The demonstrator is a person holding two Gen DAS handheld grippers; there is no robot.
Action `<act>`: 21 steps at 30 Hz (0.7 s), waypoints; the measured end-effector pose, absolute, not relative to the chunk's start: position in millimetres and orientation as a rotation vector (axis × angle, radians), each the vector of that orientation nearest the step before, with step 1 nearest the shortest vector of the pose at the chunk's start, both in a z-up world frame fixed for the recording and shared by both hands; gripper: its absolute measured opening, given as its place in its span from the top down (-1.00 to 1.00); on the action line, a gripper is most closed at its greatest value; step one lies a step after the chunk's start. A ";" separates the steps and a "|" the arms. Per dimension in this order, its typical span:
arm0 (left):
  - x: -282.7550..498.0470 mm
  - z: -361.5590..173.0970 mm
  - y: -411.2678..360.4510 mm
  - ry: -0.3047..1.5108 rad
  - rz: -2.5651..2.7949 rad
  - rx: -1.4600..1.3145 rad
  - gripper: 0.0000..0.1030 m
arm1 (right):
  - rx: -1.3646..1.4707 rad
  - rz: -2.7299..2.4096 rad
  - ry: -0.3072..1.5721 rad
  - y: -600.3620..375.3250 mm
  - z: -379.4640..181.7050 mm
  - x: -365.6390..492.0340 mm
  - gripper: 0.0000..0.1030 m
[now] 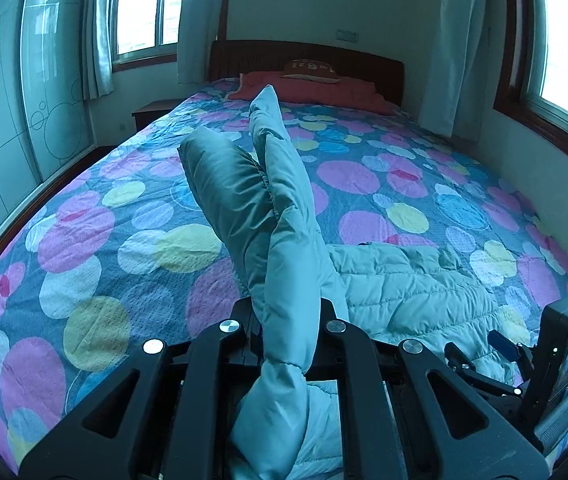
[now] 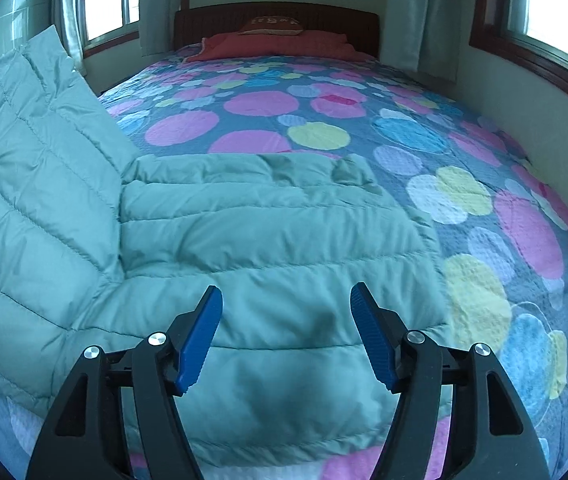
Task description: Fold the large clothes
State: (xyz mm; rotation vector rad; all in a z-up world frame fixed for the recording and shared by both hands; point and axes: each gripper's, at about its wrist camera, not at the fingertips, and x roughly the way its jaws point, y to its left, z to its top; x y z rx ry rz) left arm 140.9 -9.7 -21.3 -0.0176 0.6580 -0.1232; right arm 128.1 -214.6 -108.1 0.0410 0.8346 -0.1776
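Left hand-held gripper (image 1: pixel 287 320): clamped on a raised fold of the puffer jacket (image 2: pixel 244 240); the sleeve (image 1: pixel 240 196) stands up just ahead of its fingers.
Right hand-held gripper (image 2: pixel 285 336): jaws apart, holding nothing, hovering above the jacket's near hem.
Key relation: jacket body lies directly ahead of and below the right hand-held gripper, long axis running away from it; the lifted panel rises to its left.
Judgement: right hand is nearer the flat body.
Surface: bed (image 2: pixel 483 184) with dotted cover.
Far: red pillow (image 2: pixel 276 46), headboard, curtained windows.
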 end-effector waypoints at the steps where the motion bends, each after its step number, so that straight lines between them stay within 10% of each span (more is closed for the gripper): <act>1: 140.7 -19.5 -19.1 0.657 -0.131 -0.004 0.80 | 0.055 -0.191 0.834 -225.3 -106.5 123.7 -0.28; 21: 143.2 -99.1 -207.4 0.794 -0.260 0.279 0.78 | 0.162 -0.343 0.899 -365.1 -122.6 64.5 -0.28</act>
